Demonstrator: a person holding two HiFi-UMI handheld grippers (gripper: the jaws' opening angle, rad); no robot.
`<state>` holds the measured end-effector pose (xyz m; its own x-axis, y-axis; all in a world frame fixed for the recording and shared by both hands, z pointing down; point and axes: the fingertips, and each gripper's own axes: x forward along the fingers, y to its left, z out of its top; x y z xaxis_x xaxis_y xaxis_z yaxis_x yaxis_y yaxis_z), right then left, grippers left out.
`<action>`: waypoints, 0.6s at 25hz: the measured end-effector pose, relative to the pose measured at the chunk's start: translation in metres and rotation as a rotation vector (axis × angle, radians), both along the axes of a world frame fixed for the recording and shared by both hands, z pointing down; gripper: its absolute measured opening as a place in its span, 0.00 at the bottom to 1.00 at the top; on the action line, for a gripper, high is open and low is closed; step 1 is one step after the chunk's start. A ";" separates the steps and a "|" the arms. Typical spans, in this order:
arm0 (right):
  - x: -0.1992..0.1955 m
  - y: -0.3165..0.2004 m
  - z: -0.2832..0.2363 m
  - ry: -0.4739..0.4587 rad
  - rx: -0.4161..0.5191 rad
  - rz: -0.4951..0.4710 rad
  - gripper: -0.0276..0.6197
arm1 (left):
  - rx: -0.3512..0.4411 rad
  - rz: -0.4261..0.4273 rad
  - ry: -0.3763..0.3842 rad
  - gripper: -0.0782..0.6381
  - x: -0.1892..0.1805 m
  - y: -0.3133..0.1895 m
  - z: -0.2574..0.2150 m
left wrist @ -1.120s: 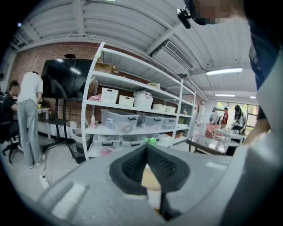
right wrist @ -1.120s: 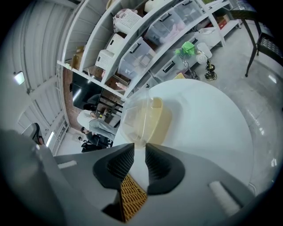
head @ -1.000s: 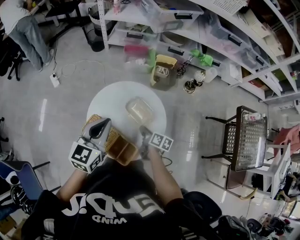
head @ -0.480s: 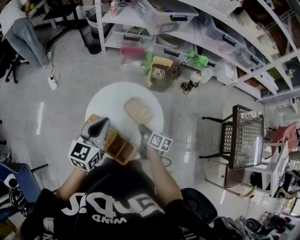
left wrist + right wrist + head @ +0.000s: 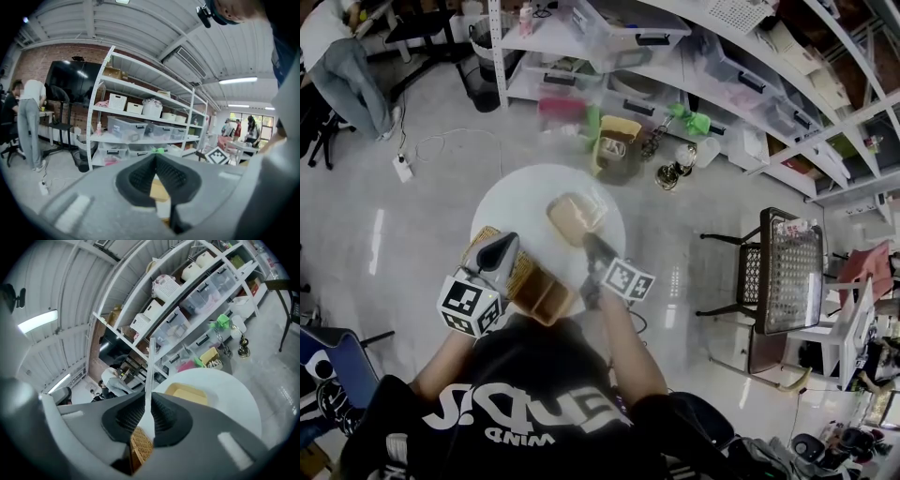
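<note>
right gripper view first: right hand-held gripper (image 5: pixel 148 399) clamped on a clear lid (image 5: pixel 151 362). pinched near one edge, with the sheet standing edge-on and almost upright out of the jaws. looks apart from the food box (image 5: pixel 186 393) just beyond it. box open on the round white bench (image 5: pixel 234 404), something yellowish inside.

same story from the head view: box (image 5: pixel 574 214) about mid-bench, right hand-held gripper (image 5: pixel 592 248) just beside its near corner. lid too see-through to pick out from up there.

left gripper view: left hand-held gripper (image 5: pixel 155 157) with jaws together at the tips. nothing pinched as far as can be told, just a bit of tan showing through the gap lower down. aimed out at the room, so mostly shelving racks and a few people far back. in the head view, parked over the woven tray (image 5: pixel 523 274) at the near left edge of the bench, well apart from the box.

handling guess for the lid: very light, thin, bendy and a bit slick. probably flexes or swivels when held by one edge only, and might crease or crack if squeezed hard. best bite likely on the stiffer rim strip, not the floppy middle panel.
</note>
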<state>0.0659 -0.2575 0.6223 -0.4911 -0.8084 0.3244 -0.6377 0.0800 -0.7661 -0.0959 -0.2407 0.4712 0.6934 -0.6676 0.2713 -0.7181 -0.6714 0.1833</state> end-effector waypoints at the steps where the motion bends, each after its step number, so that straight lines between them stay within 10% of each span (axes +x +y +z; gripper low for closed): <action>1: 0.002 0.000 -0.008 0.013 0.021 0.006 0.10 | 0.002 0.000 0.001 0.11 -0.001 0.000 -0.001; 15: 0.004 0.055 -0.145 0.249 0.298 0.119 0.10 | 0.033 0.061 0.036 0.11 -0.016 0.010 -0.016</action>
<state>0.0701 -0.2021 0.4770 -0.3239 -0.9317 0.1643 -0.8192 0.1893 -0.5413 -0.1117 -0.2310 0.4548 0.7421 -0.6318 0.2238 -0.6689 -0.7200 0.1852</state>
